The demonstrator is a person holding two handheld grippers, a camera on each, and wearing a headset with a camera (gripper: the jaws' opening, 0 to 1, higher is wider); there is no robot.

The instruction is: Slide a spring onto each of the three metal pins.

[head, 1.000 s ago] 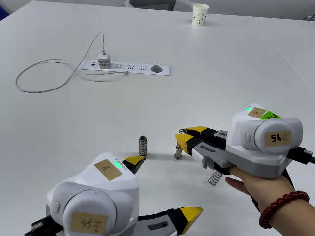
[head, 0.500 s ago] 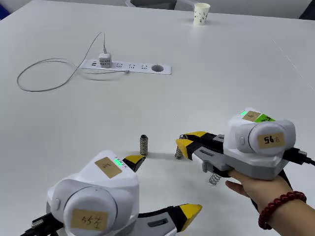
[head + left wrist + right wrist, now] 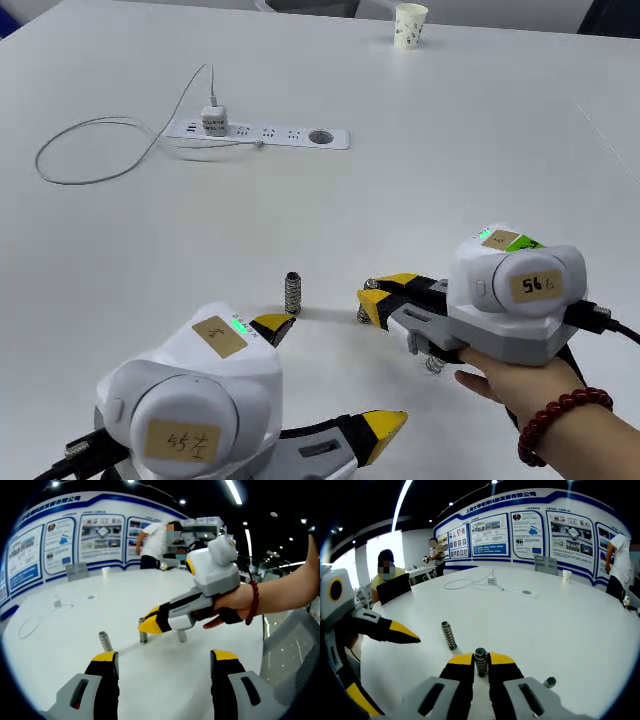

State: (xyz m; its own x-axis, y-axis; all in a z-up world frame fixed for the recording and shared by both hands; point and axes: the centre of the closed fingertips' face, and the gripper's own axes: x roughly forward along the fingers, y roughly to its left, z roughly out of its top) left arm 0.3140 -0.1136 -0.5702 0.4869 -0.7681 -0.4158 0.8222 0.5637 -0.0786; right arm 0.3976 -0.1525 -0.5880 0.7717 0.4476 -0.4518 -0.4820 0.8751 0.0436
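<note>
My right gripper (image 3: pixel 372 294) is shut on a spring (image 3: pixel 480 666) that stands upright on the middle pin (image 3: pixel 364 313); in the right gripper view its yellow-tipped jaws (image 3: pixel 481 658) grip the coil from both sides. To the left stands a pin wearing a dark spring (image 3: pixel 292 292), also the pin with spring (image 3: pixel 449 635) in the right gripper view. A third pin with a spring (image 3: pixel 433 363) sits partly hidden under the right gripper's body. My left gripper (image 3: pixel 330 375) hovers open at the near edge, empty, facing the pins (image 3: pixel 104 641).
A white power strip (image 3: pixel 255 137) with a charger and a looped white cable lies at the far left of the white table (image 3: pixel 480 150). A paper cup (image 3: pixel 410 25) stands at the far edge. People stand and sit in the room behind.
The right gripper has sunk a little toward the table and edged left with the spring in its jaws. The left gripper has held its place, still open.
</note>
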